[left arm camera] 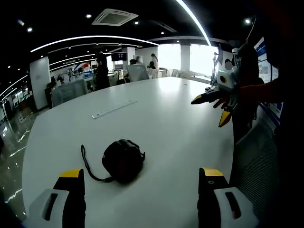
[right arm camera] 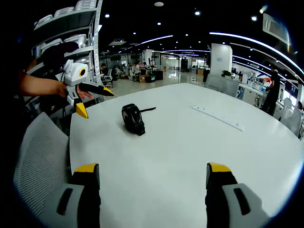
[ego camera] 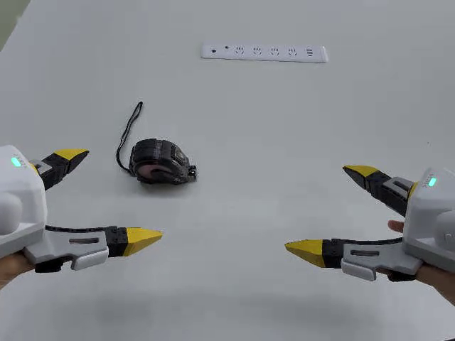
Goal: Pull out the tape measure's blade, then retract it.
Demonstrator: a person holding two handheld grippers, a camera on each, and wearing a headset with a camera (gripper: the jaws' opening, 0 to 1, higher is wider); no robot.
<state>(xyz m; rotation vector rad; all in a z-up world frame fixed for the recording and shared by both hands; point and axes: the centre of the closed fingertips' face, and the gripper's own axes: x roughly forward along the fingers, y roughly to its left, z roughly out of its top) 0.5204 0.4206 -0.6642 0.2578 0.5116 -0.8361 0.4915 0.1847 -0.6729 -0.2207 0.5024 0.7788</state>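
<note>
A black tape measure (ego camera: 162, 162) with a black wrist strap (ego camera: 129, 131) lies on the white table (ego camera: 242, 106), blade retracted. My left gripper (ego camera: 117, 195) hovers open at the left edge, just left of and nearer than the tape measure. In the left gripper view the tape measure (left arm camera: 122, 159) sits ahead between the yellow-tipped jaws of my left gripper (left arm camera: 141, 178). My right gripper (ego camera: 325, 211) hangs open at the right, well apart from it. The right gripper view has the tape measure (right arm camera: 133, 118) far ahead, left of centre, beyond my right gripper (right arm camera: 152, 173).
A white power strip (ego camera: 264, 52) lies at the far side of the table. A mesh chair (right arm camera: 35, 156) stands by the table edge. Desks, shelves and people fill the office behind.
</note>
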